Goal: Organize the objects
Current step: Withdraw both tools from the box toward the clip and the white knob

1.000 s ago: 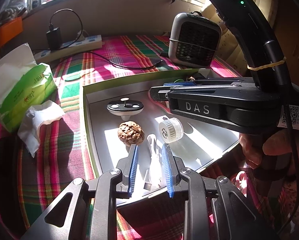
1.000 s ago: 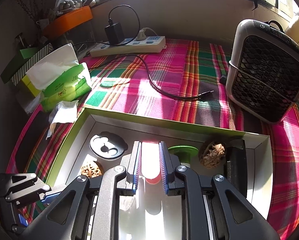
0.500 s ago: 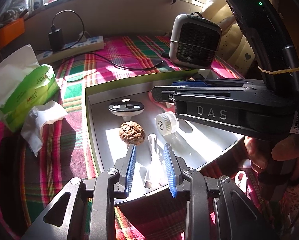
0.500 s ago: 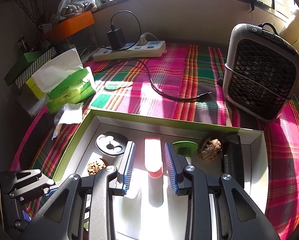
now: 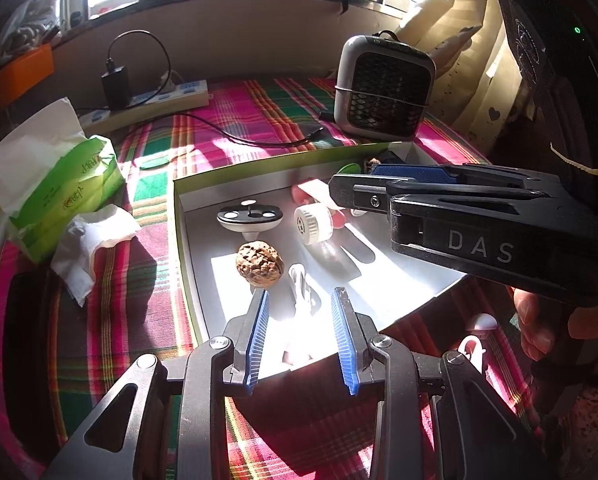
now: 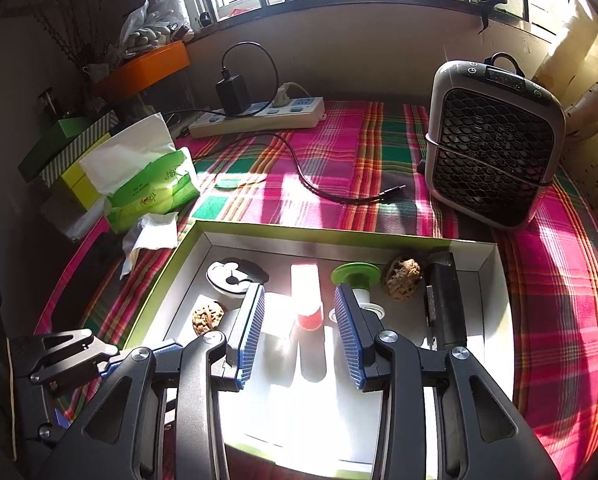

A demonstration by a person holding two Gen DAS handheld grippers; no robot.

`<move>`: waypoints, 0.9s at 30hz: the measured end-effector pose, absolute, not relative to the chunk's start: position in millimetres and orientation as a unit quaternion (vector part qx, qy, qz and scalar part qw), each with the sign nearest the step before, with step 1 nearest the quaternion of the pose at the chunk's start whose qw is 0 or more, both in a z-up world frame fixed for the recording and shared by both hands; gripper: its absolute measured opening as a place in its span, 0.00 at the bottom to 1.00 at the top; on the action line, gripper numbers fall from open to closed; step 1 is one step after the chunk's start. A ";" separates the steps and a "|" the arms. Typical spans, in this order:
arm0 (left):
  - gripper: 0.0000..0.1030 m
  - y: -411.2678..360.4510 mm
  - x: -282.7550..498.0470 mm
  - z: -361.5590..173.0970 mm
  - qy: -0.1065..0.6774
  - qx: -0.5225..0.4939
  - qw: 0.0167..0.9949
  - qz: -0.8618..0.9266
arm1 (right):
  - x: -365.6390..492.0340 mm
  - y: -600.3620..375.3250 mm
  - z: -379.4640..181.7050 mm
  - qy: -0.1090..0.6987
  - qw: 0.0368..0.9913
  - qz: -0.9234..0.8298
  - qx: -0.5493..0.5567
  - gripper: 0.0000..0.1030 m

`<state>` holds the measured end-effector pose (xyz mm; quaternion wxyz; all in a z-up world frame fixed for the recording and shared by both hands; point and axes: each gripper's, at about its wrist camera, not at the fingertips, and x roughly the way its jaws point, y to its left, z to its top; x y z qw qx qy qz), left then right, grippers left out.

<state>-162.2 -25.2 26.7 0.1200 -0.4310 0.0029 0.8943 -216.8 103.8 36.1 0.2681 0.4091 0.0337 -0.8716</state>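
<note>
Black right gripper [image 5: 379,184] reads "DAS"; tissue pack [image 5: 67,196] lettering perhaps illegible.

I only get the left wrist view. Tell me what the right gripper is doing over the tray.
Observer: The right gripper is open. Its jaws have just been opening, and a red-capped tube lies between the pads, touching neither.
Operator: Report what lies past it on the tray's right side.
Observer: A black bar lies along the right wall of the tray.
Operator: Name its neighbour.
Observer: A second walnut sits between the bar and a green-topped piece.
</note>
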 end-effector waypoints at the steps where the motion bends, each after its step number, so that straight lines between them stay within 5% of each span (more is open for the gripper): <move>1: 0.29 -24.9 -160.8 27.5 0.002 -0.430 0.122 0.895 | -214.1 105.6 37.1 0.035 0.267 -0.873 0.407 0.40; 27: 0.30 -9.9 -116.9 42.8 -0.005 -0.402 0.150 0.903 | -149.3 178.8 41.9 -0.016 0.196 -0.904 0.380 0.40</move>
